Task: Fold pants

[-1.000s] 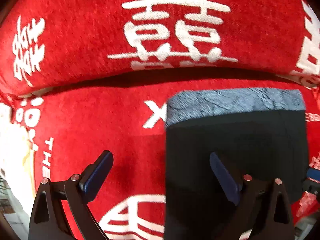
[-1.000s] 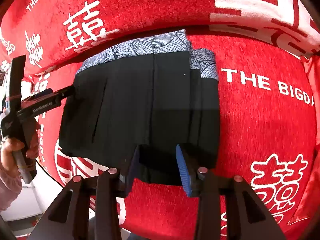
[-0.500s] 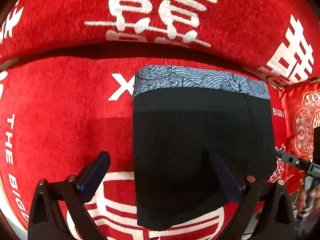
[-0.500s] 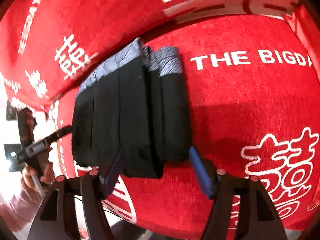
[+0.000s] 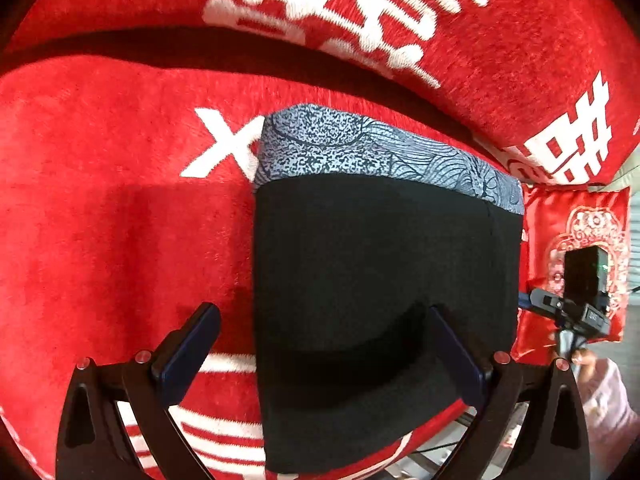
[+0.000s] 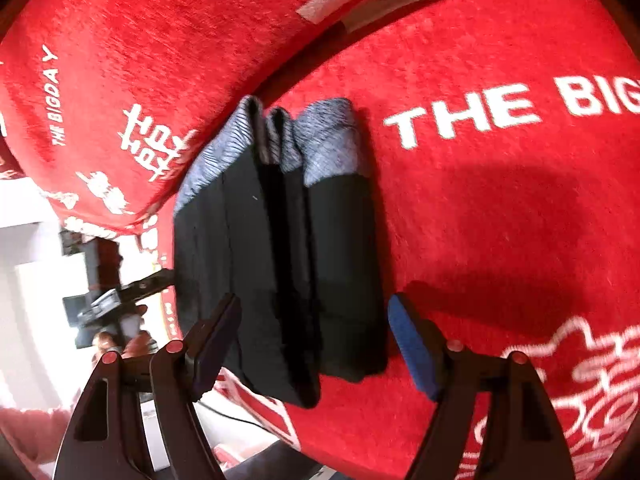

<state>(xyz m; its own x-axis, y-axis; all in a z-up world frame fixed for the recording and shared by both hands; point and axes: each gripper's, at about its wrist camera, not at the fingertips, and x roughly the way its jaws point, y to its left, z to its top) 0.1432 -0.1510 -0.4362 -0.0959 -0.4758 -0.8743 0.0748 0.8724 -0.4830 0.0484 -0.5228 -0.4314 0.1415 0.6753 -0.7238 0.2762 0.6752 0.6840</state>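
Note:
The black pants [image 5: 380, 280] lie folded into a compact stack on the red sofa seat [image 5: 120, 220], their grey-blue patterned waistband [image 5: 380, 152] toward the backrest. My left gripper [image 5: 320, 344] is open and empty, its jaws wide apart above the stack's near left edge. In the right wrist view the folded stack [image 6: 280, 260] shows several layered folds. My right gripper [image 6: 316, 340] is open and empty, its jaws spread just in front of the stack's near end. Each gripper also shows in the other's view, the right one [image 5: 568, 312] and the left one [image 6: 116, 296], both off the stack's sides.
The sofa backrest [image 5: 360, 20] with white characters rises right behind the pants. A red embroidered cushion [image 5: 576, 240] lies to the right. The seat's front edge [image 6: 260, 400] runs just below the stack. White lettering [image 6: 500, 108] marks the seat to the right.
My right gripper opened wide, let go of the pants' near edge and drew back. My left gripper shifted right and closer above the stack. The stack lies still.

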